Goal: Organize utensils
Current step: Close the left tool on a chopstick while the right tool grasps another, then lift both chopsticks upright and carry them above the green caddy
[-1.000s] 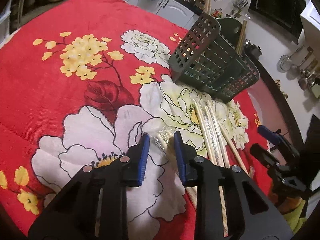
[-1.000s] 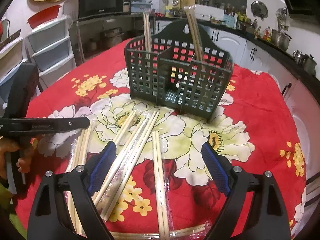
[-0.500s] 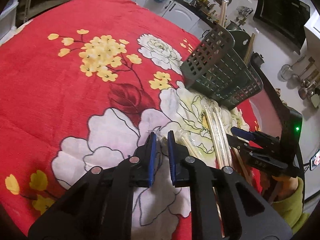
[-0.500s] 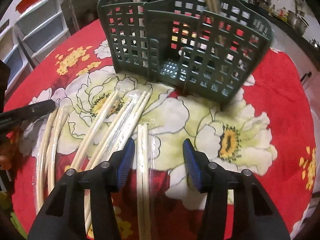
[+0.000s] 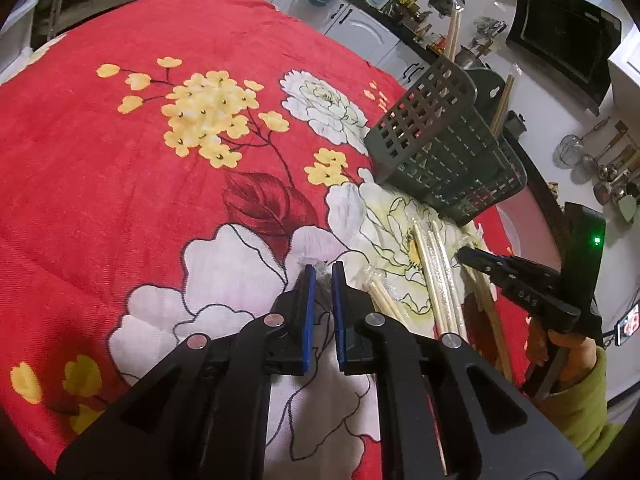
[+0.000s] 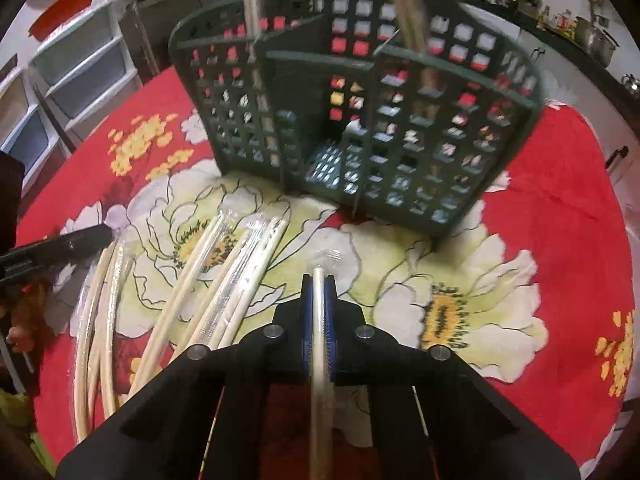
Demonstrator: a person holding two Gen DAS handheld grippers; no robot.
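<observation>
A red cloth (image 5: 120, 184) with big white and yellow flowers covers the tabletop. Behind it stand white cabinet doors (image 5: 360, 36) with dark handles. A black range hood (image 5: 560, 48) hangs on the wall, and metal ladles and strainers (image 5: 600, 168) hang beside it. In the right wrist view, plastic drawers (image 6: 68, 80) stand in a stack at the left, with a red bowl (image 6: 60, 12) above them, and metal pots (image 6: 596, 36) stand on the counter at the right.

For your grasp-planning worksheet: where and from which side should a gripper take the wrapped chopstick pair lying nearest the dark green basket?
Grip the wrapped chopstick pair across its thin shaft, coming from above with fingers either side. It lies flat on the tablecloth, neighbours close alongside.
</observation>
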